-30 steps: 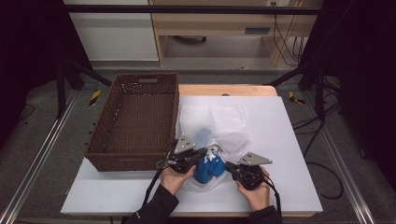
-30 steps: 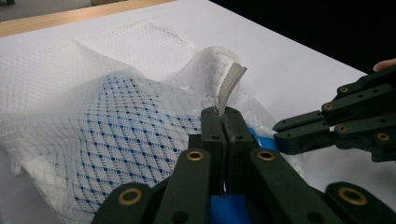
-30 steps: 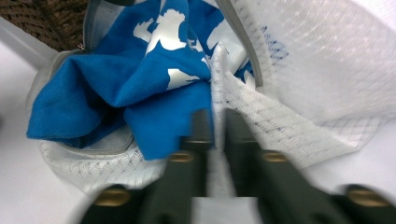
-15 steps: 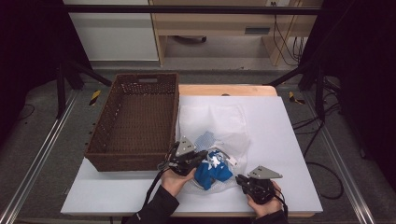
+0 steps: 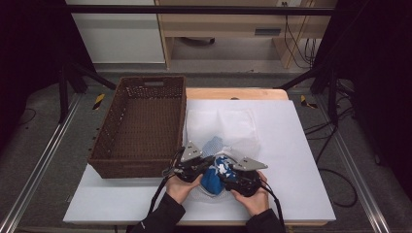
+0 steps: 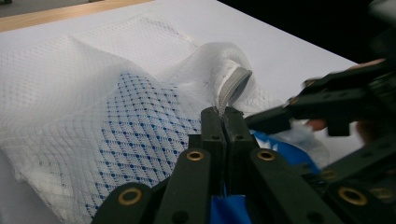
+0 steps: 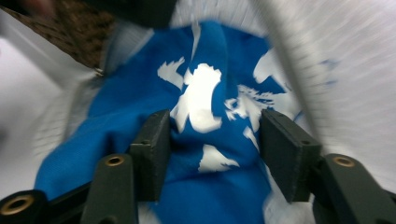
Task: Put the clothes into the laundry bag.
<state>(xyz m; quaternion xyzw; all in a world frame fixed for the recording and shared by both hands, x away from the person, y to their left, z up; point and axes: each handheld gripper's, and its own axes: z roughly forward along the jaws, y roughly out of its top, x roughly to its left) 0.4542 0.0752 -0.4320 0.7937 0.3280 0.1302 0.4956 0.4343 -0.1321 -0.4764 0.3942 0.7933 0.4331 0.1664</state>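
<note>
My right gripper point(image 7: 212, 154) has the blue cloth point(image 7: 210, 84) bulging up between its jaws, which have just been opening and now stand apart on either side of the fold without pressing it. If I close too shallow, I judge I'd pinch only the top wrinkle and the cloth would slide out instead of being driven deeper into the mesh bag point(image 6: 93, 121). If I close too wide, I could catch the bag's netting along with the cloth and drag the mouth shut.

My left gripper point(image 6: 223, 122) is clenched on the grey-edged rim of the bag's opening, holding it lifted. That hold is thin; a hard push from the right could tear the rim free, and the opening would collapse.

The cloth sits half inside the bag, at the near edge of the white surface point(image 5: 301, 145), between both hands. Farther off to the left stands the brown wicker basket point(image 5: 141, 126).
</note>
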